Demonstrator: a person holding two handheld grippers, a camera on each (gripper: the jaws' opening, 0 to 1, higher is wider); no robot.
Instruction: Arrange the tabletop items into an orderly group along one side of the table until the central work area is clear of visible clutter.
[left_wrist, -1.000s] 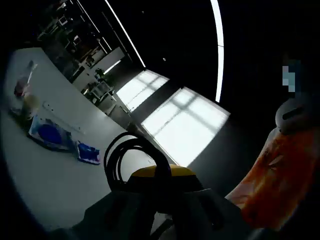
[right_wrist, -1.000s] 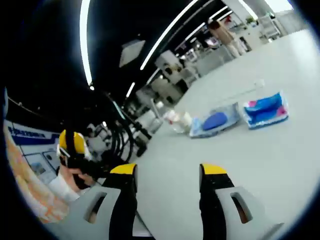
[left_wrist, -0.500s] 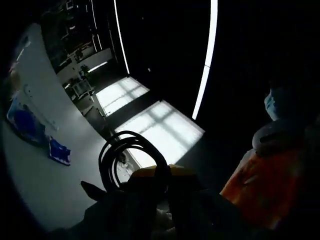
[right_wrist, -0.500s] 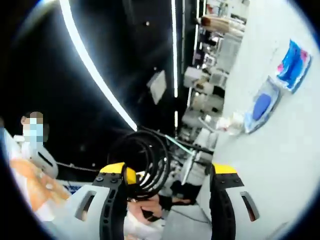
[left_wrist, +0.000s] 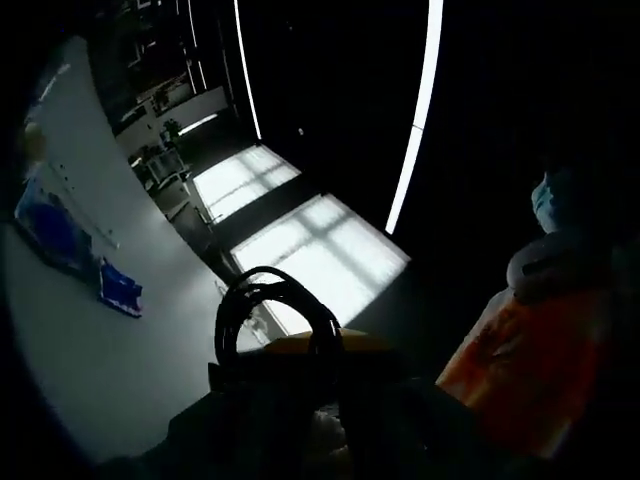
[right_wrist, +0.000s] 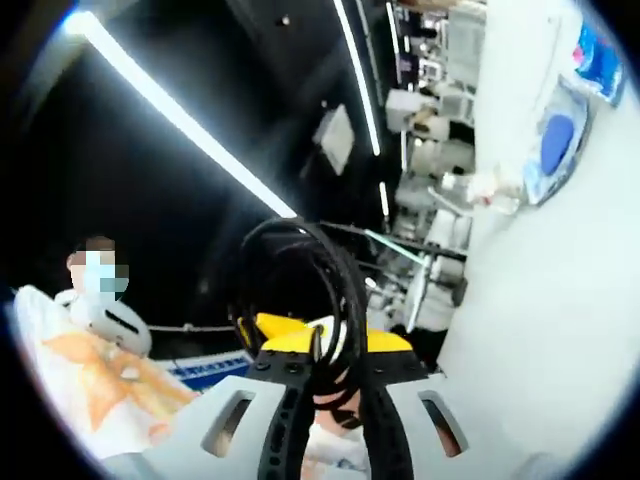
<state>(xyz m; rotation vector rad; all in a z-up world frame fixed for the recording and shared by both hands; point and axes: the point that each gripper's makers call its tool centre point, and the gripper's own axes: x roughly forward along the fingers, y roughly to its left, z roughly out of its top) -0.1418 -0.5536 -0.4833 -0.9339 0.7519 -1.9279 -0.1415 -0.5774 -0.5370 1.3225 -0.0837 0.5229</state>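
2 claws (right_wrist: 325, 350) around cable coil (right_wrist: 300, 290)

Long white ceiling light strips (left_wrist: 412, 120) run across the dark ceiling above and beyond the claw, showing again in the right gripper view (right_wrist: 170, 110). Bright grid-paned windows (left_wrist: 300, 235) lie straight ahead of the left claw. A person in an orange-patterned white garment (left_wrist: 530, 370) stands to its right, and to the left of the right claw (right_wrist: 90, 370). Cluttered white workstations (right_wrist: 430, 140) stand in the background, up and right of it.

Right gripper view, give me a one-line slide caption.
Yellow-tipped right tongs shut on a coiled black cable, held beside the white table.
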